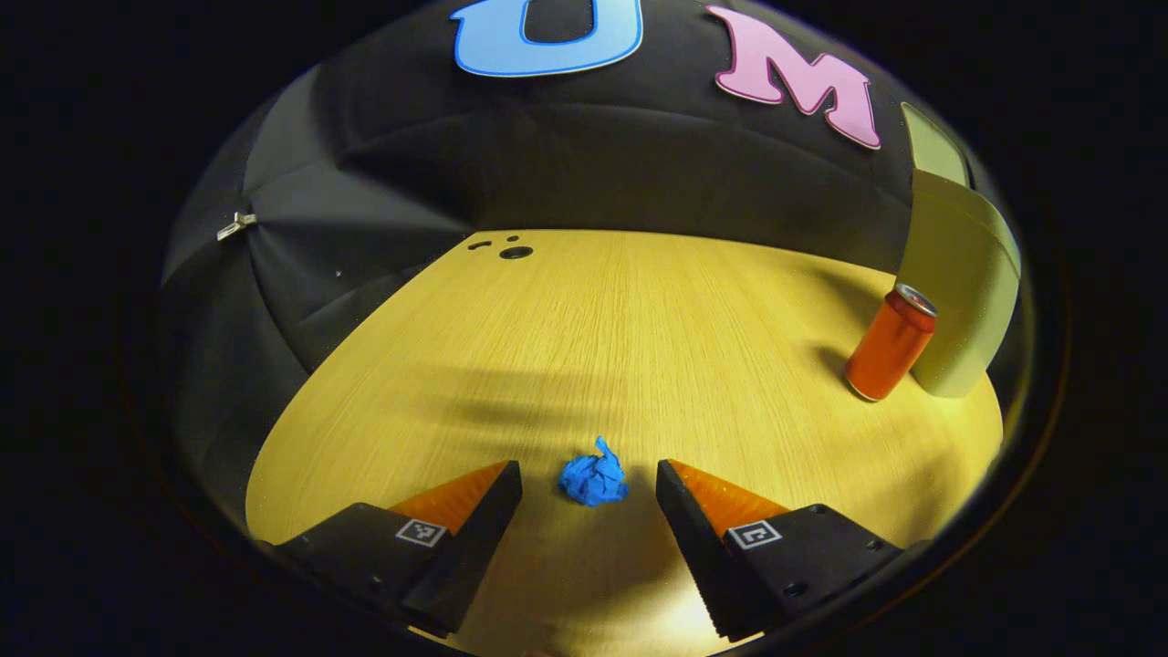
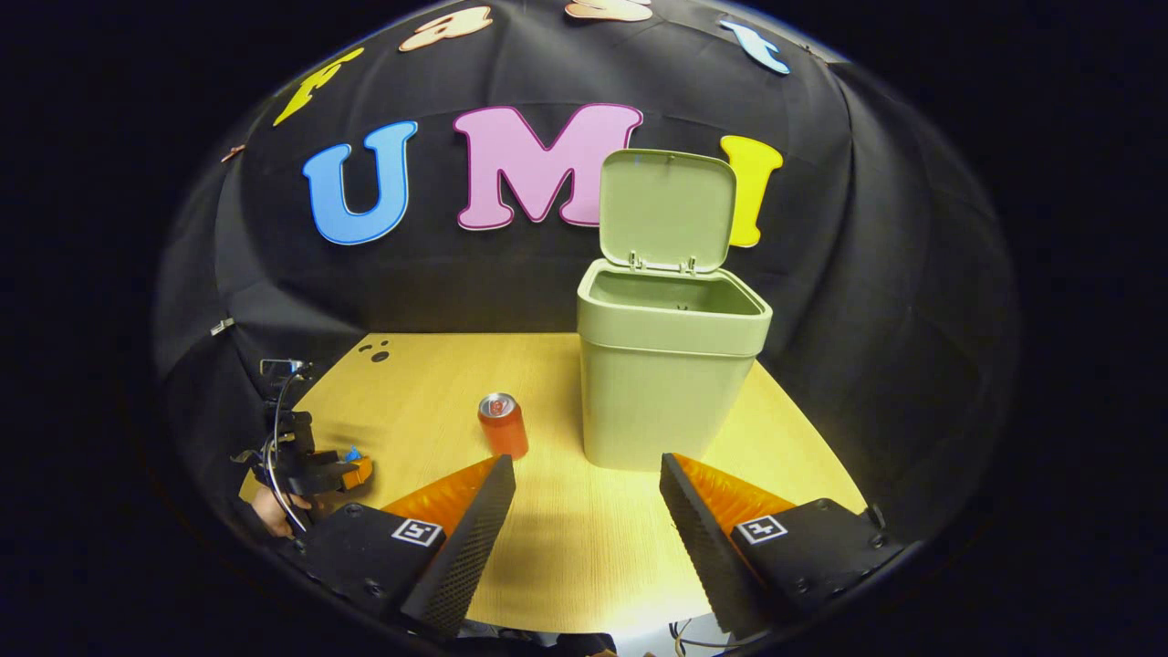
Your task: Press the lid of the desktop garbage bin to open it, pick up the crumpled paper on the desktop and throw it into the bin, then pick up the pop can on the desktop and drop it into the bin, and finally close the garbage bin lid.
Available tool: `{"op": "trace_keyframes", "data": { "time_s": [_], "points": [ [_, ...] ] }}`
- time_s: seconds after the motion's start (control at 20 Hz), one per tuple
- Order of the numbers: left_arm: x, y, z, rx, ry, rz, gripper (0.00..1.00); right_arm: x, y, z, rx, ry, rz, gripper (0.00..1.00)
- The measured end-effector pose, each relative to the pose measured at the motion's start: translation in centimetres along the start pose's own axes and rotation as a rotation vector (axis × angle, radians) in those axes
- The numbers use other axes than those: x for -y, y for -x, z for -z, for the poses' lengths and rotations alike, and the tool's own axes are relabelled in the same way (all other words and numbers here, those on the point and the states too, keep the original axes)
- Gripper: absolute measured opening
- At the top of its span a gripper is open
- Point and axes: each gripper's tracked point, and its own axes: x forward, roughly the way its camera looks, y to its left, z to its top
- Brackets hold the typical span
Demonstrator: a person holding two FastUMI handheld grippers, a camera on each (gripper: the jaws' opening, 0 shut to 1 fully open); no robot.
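In the left gripper view, the left gripper [image 1: 589,484] hangs low over the wooden table [image 1: 620,347] with its two fingers spread wide, and the crumpled paper [image 1: 593,478], a small blue wad, lies on the tabletop in the gap between the fingertips, touching neither of them. Far to the right of that view the pop can [image 1: 890,343] stands upright just in front of the pale green garbage bin [image 1: 958,292], so close that whether the two touch is hard to say at the warped edge. A few small round holes [image 1: 511,249] mark the far left corner of the table. In the right gripper view, the right gripper [image 2: 588,497] is also spread open and holds nothing, with bare tabletop between its fingers. Ahead of it the bin stands open, its lid [image 2: 667,211] tilted up and back against the black cloth wall [image 2: 876,274], the inside looking empty as far as the rim lets one see. The can stands to the left of the bin with a clear gap between them. At the left edge, the other gripper sits at the table's near corner with a hand [image 2: 272,511] behind it, a speck of blue at its tip.
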Motion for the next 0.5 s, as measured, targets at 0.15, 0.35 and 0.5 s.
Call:
{"op": "trace_keyframes", "data": {
  "time_s": [0.15,0.35,0.5],
  "points": [
    [-0.3,-0.7,0.2,-0.005,-0.012,-0.001,0.96,0.3,0.6,0.3,-0.002,-0.009,0.015,1.0],
    [0.7,-1.0,0.2,-0.01,-0.041,0.032,0.83,0.6,1.3,0.7,-0.009,-0.023,0.031,1.0],
    [1.5,-1.1,0.1,-0.003,-0.059,0.047,0.7,0.6,1.6,1.1,-0.013,-0.033,0.036,1.0]
  ]
}}
